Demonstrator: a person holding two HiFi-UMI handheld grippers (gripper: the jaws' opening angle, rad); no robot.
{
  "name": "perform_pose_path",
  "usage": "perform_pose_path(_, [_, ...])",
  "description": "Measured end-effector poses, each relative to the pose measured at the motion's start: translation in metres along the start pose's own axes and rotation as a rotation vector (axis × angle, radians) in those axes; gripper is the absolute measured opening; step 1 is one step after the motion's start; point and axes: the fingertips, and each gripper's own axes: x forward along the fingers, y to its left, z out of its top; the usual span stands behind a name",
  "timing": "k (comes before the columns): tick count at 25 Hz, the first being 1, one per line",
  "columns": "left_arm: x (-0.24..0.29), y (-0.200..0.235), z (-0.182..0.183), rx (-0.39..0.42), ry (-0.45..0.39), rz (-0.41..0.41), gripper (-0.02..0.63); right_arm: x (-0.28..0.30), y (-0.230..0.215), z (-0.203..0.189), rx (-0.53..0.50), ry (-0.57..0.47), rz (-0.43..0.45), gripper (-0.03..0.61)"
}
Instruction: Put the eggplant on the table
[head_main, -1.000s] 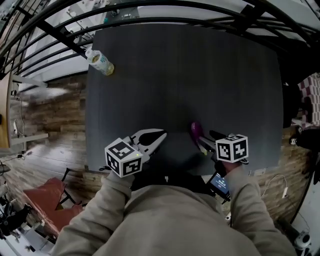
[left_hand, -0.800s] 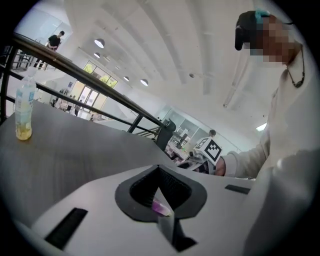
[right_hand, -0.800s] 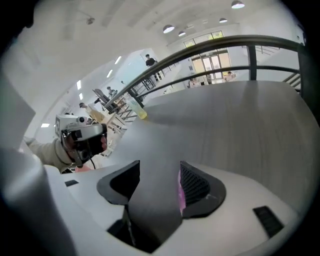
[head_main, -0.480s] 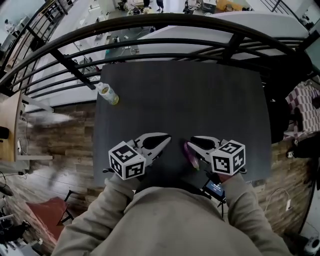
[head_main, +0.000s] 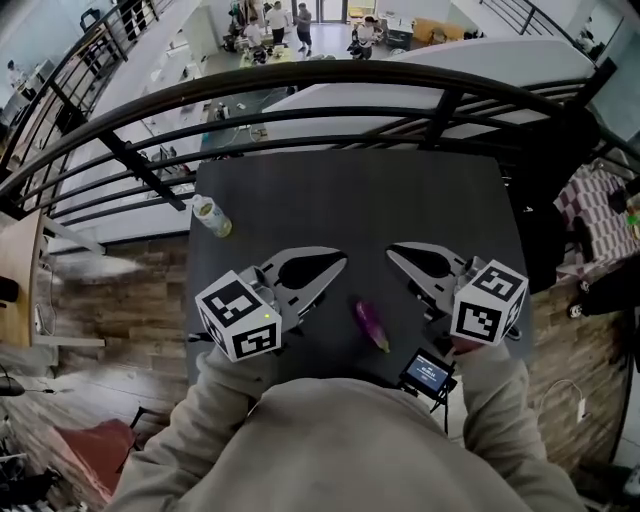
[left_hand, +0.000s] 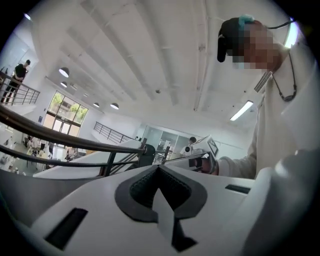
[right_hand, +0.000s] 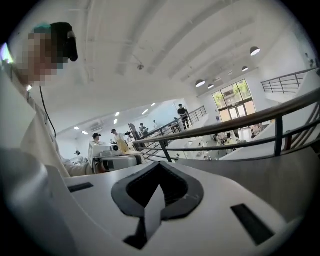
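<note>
The eggplant (head_main: 371, 325) lies on the worktop (head_main: 350, 200), lower centre of the frame, between and apart from the left tongs (head_main: 338, 262) and right tongs (head_main: 393, 250), both closed and empty.

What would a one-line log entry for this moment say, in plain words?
eggplant: lying on table, by its near edge | left gripper: shut, empty | right gripper: shut, empty | bottle: at left edge

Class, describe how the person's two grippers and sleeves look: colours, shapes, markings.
Both the left gripper and right gripper have white, beak-shaped shells with dark ribbed pads. Each carries a white cube printed with black square markers. The sleeves are beige.
</note>
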Motion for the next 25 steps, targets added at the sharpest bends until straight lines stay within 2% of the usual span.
perform_pose_path(7, [-0.001,-0.019,0.033,0.073,-0.036,-0.019,0.002,-0.018,0.026,0.041,-0.069,-0.103,0.008,0.014])
perform_pose_path(17, [0.014,-0.026,0.031,0.065,-0.013,-0.043,0.002,-0.028,0.026,0.045,-0.077,-0.100,-0.001,0.014])
perform_pose_path(25, [0.001,-0.029,0.032,0.084,-0.013,-0.046,0.002,-0.022,0.034,0.045,-0.098,-0.096,0.003,0.014])
